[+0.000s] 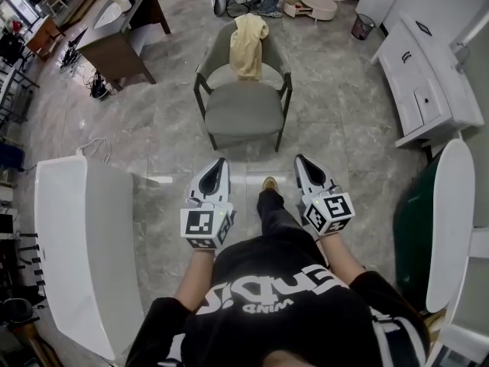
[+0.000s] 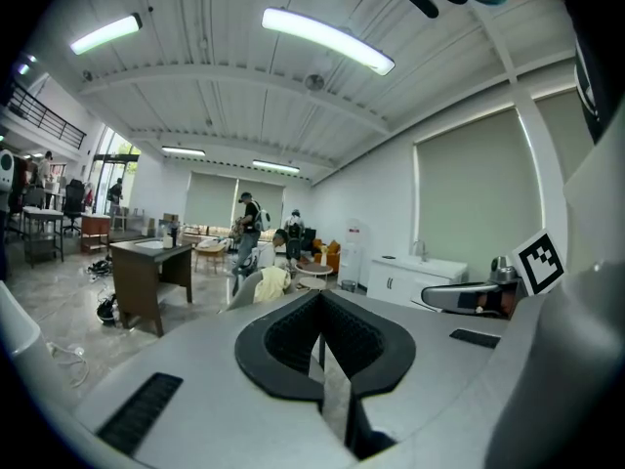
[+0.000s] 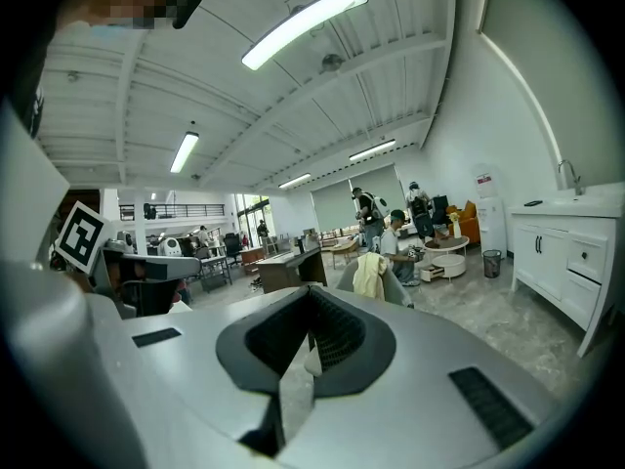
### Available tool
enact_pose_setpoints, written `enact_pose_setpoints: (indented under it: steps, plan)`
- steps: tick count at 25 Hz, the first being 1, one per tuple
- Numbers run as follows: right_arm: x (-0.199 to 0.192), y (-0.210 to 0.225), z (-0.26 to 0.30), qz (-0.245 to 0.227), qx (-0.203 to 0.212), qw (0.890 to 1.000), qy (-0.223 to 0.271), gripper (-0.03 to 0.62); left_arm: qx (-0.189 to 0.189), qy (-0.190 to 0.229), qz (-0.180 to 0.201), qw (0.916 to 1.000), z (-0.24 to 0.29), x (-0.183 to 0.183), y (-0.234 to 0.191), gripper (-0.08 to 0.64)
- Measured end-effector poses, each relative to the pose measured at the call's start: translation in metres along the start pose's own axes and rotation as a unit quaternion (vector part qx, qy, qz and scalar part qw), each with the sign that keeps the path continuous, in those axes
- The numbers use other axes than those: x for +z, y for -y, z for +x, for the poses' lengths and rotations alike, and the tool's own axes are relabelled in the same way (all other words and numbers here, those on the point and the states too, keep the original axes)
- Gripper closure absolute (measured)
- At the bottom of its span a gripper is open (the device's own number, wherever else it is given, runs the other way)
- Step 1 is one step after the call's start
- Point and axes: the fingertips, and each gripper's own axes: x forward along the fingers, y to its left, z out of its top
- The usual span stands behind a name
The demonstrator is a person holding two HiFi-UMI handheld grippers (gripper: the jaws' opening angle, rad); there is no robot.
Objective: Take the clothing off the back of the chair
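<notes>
Head view: pale yellow clothing (image 1: 249, 44) hangs over the back of the grey chair (image 1: 243, 112), far ahead of the left gripper (image 1: 221, 163) and right gripper (image 1: 299, 160). A waste bin (image 1: 362, 26) stands far right, its contents unseen.

Left gripper view: the jaws are closed and empty.

Right gripper view: the jaws are closed and empty; only here, a seated person (image 3: 398, 242) shows beyond the chair.

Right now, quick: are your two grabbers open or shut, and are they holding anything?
Left grey two-jaw gripper: shut, holding nothing.
Right grey two-jaw gripper: shut, holding nothing.
</notes>
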Motion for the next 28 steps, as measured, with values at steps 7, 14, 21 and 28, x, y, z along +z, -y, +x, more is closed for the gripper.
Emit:
enact_pose_setpoints:
  steps: [7,14,21,28]
  plan:
    - [0.030,0.041,0.061,0.004,0.011,1.000,-0.007,0.578,0.007,-0.003,-0.005,1.0000,0.072,0.030,-0.021,0.546]
    - [0.063,0.091,0.122,0.001,0.024,1.000,-0.004,0.578,0.014,0.002,-0.003,0.9999,0.151,0.061,-0.036,0.546]
    - [0.079,0.137,0.175,0.000,0.041,0.999,-0.007,0.578,0.025,0.011,-0.001,0.9996,0.223,0.080,-0.046,0.545]
    - [0.093,0.169,0.225,0.006,0.049,0.999,-0.006,0.578,0.034,0.008,0.003,0.9994,0.274,0.089,-0.060,0.546]
